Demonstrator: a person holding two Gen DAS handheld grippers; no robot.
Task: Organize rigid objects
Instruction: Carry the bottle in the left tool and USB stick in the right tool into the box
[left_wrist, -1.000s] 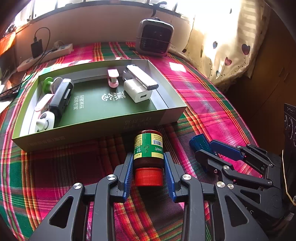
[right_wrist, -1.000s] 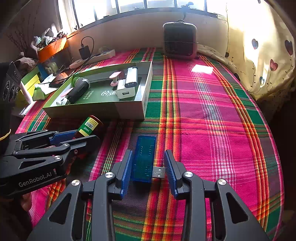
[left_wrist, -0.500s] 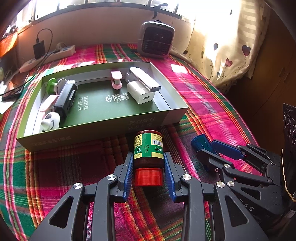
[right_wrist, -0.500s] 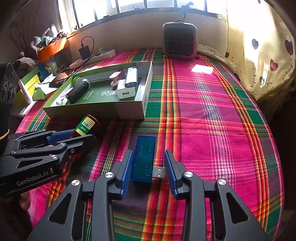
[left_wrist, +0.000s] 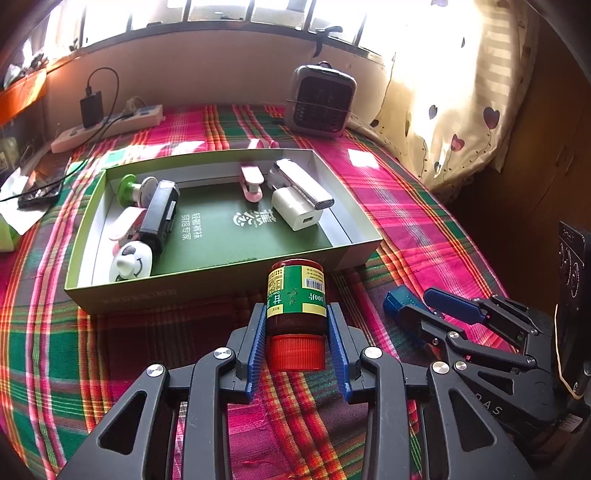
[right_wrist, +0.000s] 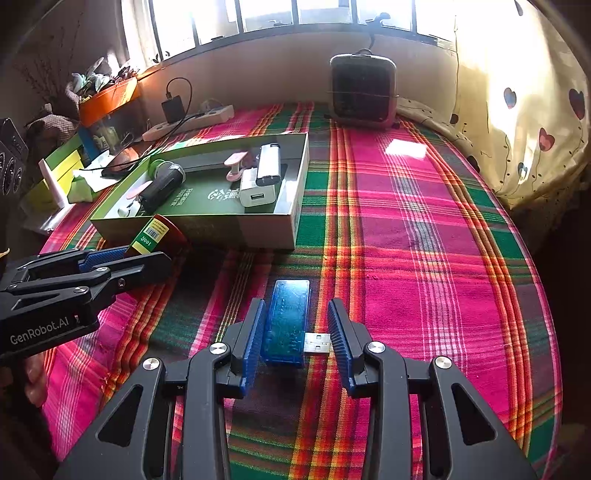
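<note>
Left claw (left_wrist: 297, 347): ribbed blue pads clamped on both sides of a small brown bottle (left_wrist: 296, 295) with paper label and ridged red cap, held lying flat, base just short of the box (left_wrist: 221, 284) front wall. Right claw (right_wrist: 297, 339): closed across a translucent blue stick (right_wrist: 289, 317), one pad on its plastic side, the other on the metal plug. Shallow rectangular green cardboard box on plaid woven cloth (right_wrist: 406, 240); inside, a white cubic charger (left_wrist: 295, 212).
</note>
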